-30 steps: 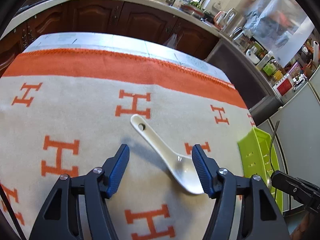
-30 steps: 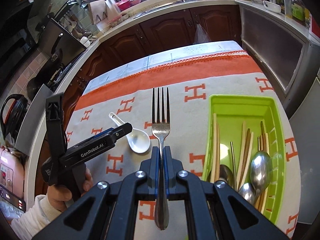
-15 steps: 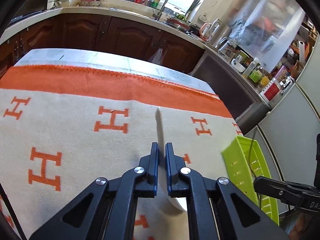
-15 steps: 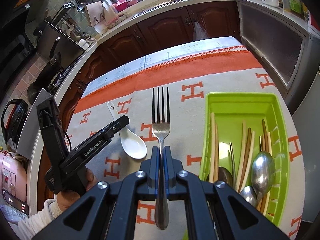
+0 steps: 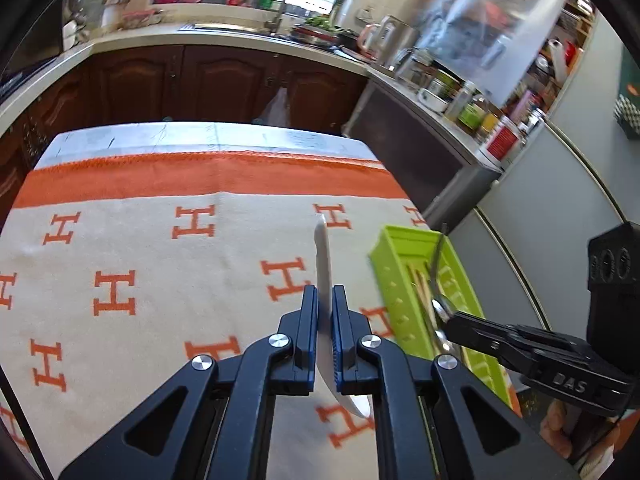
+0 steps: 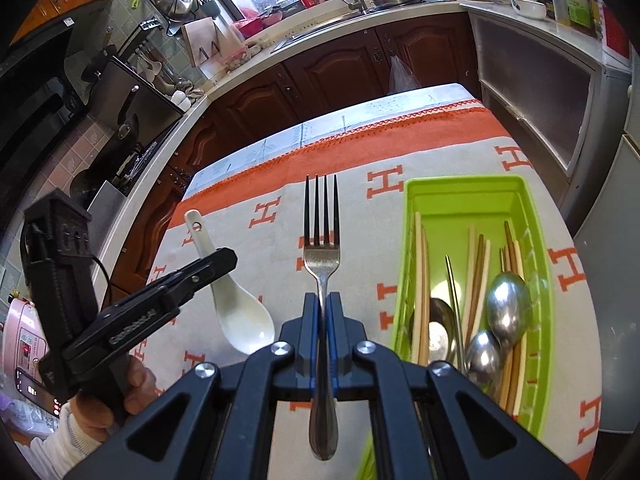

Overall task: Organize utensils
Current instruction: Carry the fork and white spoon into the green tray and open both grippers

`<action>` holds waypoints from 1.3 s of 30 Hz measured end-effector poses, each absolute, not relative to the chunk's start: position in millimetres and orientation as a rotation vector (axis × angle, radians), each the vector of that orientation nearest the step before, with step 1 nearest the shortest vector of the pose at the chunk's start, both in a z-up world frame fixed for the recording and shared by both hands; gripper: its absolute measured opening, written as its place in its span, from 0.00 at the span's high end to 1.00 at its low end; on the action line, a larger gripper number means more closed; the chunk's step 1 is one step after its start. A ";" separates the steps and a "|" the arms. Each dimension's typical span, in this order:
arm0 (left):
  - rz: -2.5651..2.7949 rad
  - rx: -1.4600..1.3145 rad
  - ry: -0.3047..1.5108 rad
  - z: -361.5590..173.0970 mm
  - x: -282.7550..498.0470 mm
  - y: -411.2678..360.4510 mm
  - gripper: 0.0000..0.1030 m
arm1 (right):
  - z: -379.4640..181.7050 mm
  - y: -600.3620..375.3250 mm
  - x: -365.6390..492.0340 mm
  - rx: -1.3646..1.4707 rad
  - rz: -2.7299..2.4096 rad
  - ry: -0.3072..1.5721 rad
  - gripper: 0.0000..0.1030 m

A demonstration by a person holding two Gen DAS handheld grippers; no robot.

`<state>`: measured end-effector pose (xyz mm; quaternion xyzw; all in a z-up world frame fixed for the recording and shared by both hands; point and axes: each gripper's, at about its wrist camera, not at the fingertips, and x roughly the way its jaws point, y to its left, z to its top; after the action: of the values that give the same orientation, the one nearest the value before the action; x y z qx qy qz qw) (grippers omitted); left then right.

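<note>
Lime-green plastic forms the utensil tray (image 6: pixel 532 216) at the right side of the counter (image 5: pixel 140 248), which is covered by a cream cloth with orange H marks. Several metal spoons (image 6: pixel 506 306) and chopsticks (image 6: pixel 476 276) are already laid inside the tray, so much of the sorting appears done. Two pieces are left outside it. A white ceramic soup spoon (image 5: pixel 323 264) is clamped edge-on in the left tool (image 5: pixel 326 296), handle pointing forward. It seems to be lifted clear of the cloth, though this cannot be judged with certainty. A steel fork (image 6: pixel 321 256) is gripped by its handle in the right tool (image 6: pixel 322 304), tines pointing away. The right tool is held level just left of the tray, and the left tool is angled toward it.
</note>
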<state>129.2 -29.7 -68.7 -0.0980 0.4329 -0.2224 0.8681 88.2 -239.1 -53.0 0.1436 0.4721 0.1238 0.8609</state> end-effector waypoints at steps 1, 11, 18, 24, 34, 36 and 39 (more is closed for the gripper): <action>-0.479 -0.195 0.914 -62.6 123.0 -34.2 0.96 | -50.8 -241.4 83.9 0.302 0.257 0.988 0.96; -0.630 -0.077 0.999 -20.3 83.4 -102.6 0.96 | -24.0 -290.4 40.5 0.286 0.134 0.960 0.96; -0.684 0.047 1.073 -38.8 86.9 -156.0 0.96 | -45.1 -324.5 37.9 0.307 0.054 1.000 0.96; -0.676 0.094 1.157 -75.6 106.9 -185.2 0.96 | -74.9 -329.4 48.2 0.331 0.048 1.063 0.96; -0.624 0.077 1.139 -90.7 137.8 -192.4 0.83 | -88.7 -323.4 75.3 0.333 0.058 1.079 0.96; -0.616 0.072 1.119 -88.2 140.9 -192.1 0.81 | -91.7 -325.3 83.3 0.346 0.059 1.083 0.96; -0.590 0.085 1.112 -86.5 144.2 -191.2 0.78 | -95.9 -325.6 92.9 0.356 0.063 1.093 0.95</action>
<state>144.2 -191.2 -86.5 0.0399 0.5197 -0.2759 0.8076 92.9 -325.6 -95.9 0.1681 0.5170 0.0300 0.8388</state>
